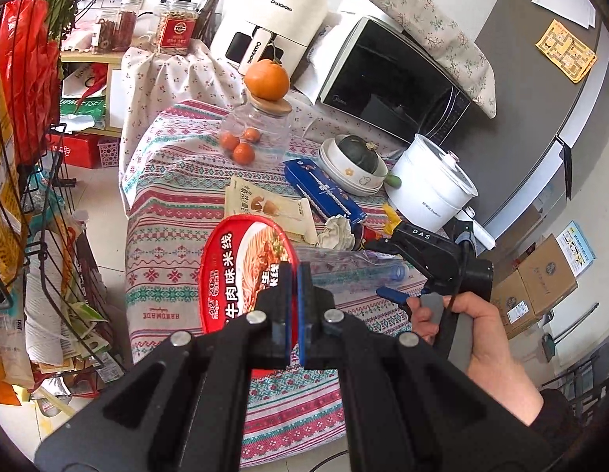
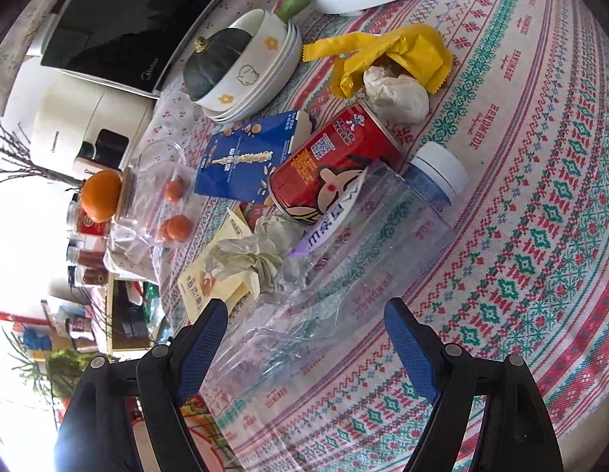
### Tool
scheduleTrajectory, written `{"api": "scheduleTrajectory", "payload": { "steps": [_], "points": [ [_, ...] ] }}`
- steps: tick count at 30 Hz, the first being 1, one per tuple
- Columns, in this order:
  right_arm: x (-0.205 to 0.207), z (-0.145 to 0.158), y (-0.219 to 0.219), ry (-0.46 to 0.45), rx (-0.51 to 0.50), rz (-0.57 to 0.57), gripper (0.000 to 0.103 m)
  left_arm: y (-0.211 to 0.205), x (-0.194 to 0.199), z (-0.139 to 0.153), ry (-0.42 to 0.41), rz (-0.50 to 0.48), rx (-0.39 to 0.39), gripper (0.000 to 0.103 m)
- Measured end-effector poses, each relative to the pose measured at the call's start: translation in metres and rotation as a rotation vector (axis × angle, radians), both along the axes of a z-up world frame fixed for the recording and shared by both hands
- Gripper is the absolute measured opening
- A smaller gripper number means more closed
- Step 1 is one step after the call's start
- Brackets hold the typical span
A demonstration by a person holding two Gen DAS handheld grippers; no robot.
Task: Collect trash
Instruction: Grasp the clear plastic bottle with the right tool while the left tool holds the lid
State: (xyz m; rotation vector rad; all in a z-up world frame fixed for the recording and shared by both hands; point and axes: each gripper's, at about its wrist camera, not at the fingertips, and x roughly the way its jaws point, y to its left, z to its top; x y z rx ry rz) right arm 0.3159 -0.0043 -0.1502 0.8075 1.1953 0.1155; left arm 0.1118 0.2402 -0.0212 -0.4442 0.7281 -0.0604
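Right wrist view: near → far, clock dirs as in that pic.
R gripper (image 2: 304, 334): jaws wide, blue pads either side of the clear bottle's base end; can't tell if a pad touches it.
Clear bottle (image 2: 343, 259): lying flat on the desk (image 2: 520, 236), crushed, runs toward 1 o'clock; white cap (image 2: 442, 169) at its far end.
Tissue wad (image 2: 249, 259): just beside the bottle at 10 o'clock, on a beige packet (image 2: 210, 283).
Red can (image 2: 328, 161): on its side at 12 o'clock, touching the bottle's far part.
Blue box (image 2: 245, 157): flat, just beside the can at 9 o'clock.
White wad (image 2: 398, 94): beyond the can at 1 o'clock, against a yellow wrapper (image 2: 402, 51).
Jar (image 2: 155, 196): glass, at 9–10 o'clock, small oranges inside, big orange (image 2: 102, 194) on its lid.
Bowls (image 2: 257, 74): stacked, far at 11 o'clock, dark squash (image 2: 214, 63) in the top one.
Microwave (image 2: 127, 27): farthest, 10–11 o'clock.
Left wrist view: L gripper (image 1: 292, 306) jaws nearly together, clamped on the rim of a red noodle bowl (image 1: 233, 271), which spreads toward 10 o'clock over the desk.
Hand (image 1: 473, 334): at 3 o'clock, on the R gripper's handle.
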Motion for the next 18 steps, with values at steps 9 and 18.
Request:
{"api": "scheduleTrajectory", "payload": {
  "steps": [9, 18],
  "points": [
    [0.002, -0.017, -0.011, 0.002, 0.124, -0.022, 0.045, 0.003, -0.003, -0.003, 0.010, -0.004, -0.008, 0.003],
    [-0.016, 0.020, -0.047, -0.041, -0.087, 0.116, 0.035, -0.014, 0.000, -0.009, 0.032, -0.037, -0.041, 0.003]
  ]
}}
